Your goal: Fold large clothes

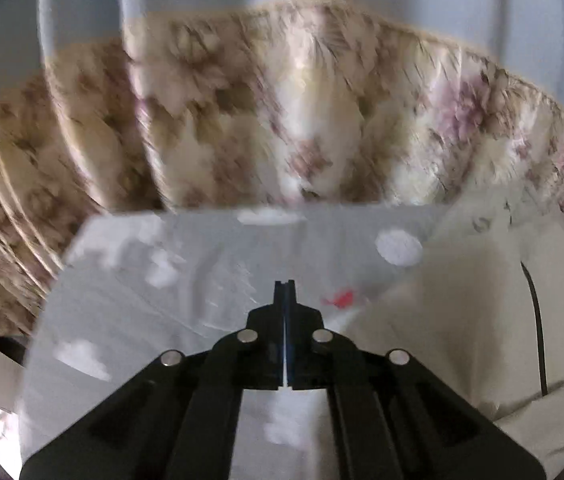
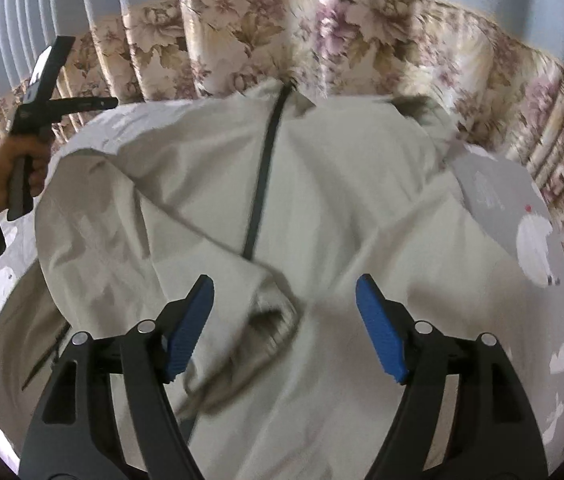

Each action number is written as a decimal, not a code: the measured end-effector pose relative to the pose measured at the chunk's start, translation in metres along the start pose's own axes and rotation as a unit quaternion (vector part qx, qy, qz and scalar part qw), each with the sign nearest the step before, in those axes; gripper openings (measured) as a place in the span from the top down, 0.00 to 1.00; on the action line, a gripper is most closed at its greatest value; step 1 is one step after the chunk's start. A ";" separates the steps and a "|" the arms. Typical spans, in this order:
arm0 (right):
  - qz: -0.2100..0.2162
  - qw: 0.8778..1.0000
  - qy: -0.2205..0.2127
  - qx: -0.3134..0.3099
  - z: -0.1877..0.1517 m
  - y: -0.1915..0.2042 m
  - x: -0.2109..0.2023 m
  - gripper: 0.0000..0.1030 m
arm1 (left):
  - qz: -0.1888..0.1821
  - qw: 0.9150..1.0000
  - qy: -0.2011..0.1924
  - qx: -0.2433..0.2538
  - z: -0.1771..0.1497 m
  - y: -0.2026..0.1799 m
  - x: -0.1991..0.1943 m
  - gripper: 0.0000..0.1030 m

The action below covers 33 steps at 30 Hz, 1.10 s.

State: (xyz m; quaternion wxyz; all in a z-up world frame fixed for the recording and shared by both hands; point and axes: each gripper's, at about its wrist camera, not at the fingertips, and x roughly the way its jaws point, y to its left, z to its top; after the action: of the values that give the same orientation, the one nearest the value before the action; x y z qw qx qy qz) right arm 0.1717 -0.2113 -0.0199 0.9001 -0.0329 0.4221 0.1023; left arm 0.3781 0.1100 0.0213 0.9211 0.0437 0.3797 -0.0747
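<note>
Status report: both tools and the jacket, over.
Left tool shut, empty, over the sheet. Right tool open above the jacket. One sleeve folded across. Nothing in the way.

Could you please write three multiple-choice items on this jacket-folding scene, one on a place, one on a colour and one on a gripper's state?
1. Where does the folded sleeve cuff lie?
A. across the jacket's front
B. on the floor
C. over the curtain

2. What colour are the right gripper's pads?
A. red
B. blue
C. yellow

3. How does the left gripper stand?
A. wide open
B. shut on the jacket
C. shut, holding nothing

Answers:
1 A: the cuff rests on the beige jacket just below its dark zipper.
2 B: both pads of the right gripper show blue.
3 C: its fingers meet above the grey sheet, with no cloth between them.
</note>
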 end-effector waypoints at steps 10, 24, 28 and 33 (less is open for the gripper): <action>0.006 1.000 -0.001 0.014 0.005 -0.002 0.009 0.25 | -0.045 0.994 0.097 0.034 -0.043 -0.023 0.016 0.18; 0.001 1.000 0.010 0.016 0.007 -0.006 0.022 0.25 | -0.030 1.000 0.009 -0.003 -0.049 -0.040 -0.022 0.96; 0.003 1.000 0.000 0.020 0.011 -0.005 0.020 0.25 | 0.051 0.996 -0.067 0.035 -0.037 -0.044 -0.058 0.96; 0.020 0.999 0.019 0.024 0.000 0.002 0.024 0.24 | 0.070 0.997 0.006 0.024 -0.062 -0.030 -0.012 0.89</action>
State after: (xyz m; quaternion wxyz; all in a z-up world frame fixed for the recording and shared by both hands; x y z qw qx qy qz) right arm 0.1857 -0.2057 -0.0384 0.8901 -0.0052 0.4423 0.1097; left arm 0.3216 0.0902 -0.0148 0.9206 0.0926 0.3790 -0.0190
